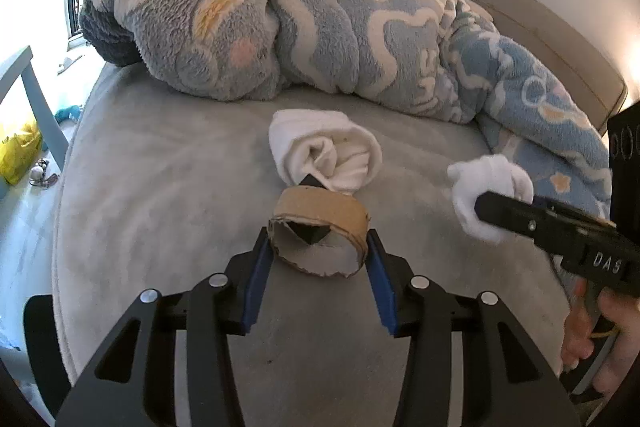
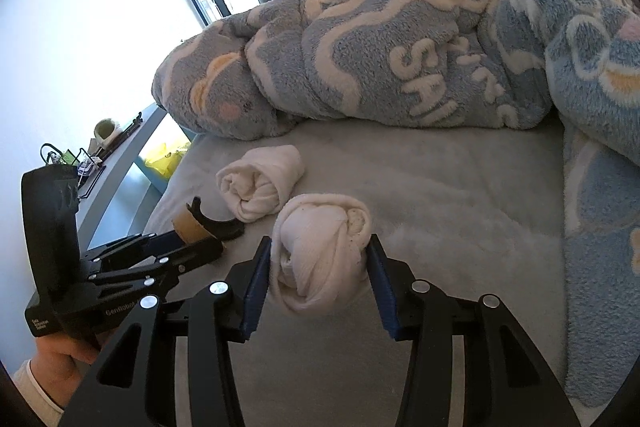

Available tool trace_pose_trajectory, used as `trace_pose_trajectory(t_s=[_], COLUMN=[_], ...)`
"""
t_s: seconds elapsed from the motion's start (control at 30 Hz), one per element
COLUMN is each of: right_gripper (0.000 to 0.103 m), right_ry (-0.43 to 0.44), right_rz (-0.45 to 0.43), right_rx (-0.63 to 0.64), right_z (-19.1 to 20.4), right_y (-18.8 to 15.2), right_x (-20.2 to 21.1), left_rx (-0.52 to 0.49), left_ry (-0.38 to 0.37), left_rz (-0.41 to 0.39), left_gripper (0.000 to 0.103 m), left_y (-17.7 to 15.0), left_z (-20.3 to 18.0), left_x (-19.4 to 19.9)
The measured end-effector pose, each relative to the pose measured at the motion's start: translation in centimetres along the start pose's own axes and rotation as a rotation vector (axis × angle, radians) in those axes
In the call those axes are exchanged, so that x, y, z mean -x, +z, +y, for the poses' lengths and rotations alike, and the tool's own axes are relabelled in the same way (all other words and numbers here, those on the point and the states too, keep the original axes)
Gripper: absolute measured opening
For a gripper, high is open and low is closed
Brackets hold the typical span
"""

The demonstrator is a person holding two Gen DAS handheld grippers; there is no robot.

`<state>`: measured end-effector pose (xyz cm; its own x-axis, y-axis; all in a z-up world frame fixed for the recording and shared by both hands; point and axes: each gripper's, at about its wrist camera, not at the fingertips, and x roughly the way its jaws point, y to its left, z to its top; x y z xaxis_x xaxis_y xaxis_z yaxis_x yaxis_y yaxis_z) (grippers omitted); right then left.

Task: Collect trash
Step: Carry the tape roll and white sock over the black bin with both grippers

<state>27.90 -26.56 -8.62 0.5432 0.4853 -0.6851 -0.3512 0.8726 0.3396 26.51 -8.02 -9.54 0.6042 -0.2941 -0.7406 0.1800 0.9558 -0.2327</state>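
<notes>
1. While the left wrist view looks down over a grey plush bed cover, the left gripper has its blue-padded jaws clamped on a short brown cardboard tube with a torn rim, which lies on that cover with its open end toward the camera.
2. Just behind the cardboard tube, touching it or nearly so, sits a rolled white cloth bundle.
3. Right of the tube, the right gripper reaches in holding a second white cloth ball; a hand grips its handle at the frame's edge.
4. Beyond the tube, a heaped blue-and-cream fleece blanket fills the far side of the bed.
5. From the right wrist view, the right gripper is closed on the white cloth ball, both pads pressing its sides.
6. Left of that ball, the left gripper holds the cardboard tube, a hand below it.
7. Behind the ball lies the rolled bundle, just apart from it, with the fleece blanket further back.
</notes>
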Motion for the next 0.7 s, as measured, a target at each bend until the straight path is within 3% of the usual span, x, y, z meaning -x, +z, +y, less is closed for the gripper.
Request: trace_pose_trajectory(t_s=[0.3, 0.7], right_gripper=[0.047, 0.047], right_ry=[0.002, 0.046], right_rz=[-0.011, -0.027], right_rx=[0.022, 0.045], right_z=[1.6, 5.3], right_y=[0.7, 2.3], right_x=[0.1, -1.1], left_rx=[-0.027, -0.014], left_ry=[0.038, 0.046], left_rz=[0.036, 0.003], left_gripper=[0.049, 0.048], left_y=[-0.9, -1.2], left_z=[0.6, 2.8], left_x=[1.7, 4.2])
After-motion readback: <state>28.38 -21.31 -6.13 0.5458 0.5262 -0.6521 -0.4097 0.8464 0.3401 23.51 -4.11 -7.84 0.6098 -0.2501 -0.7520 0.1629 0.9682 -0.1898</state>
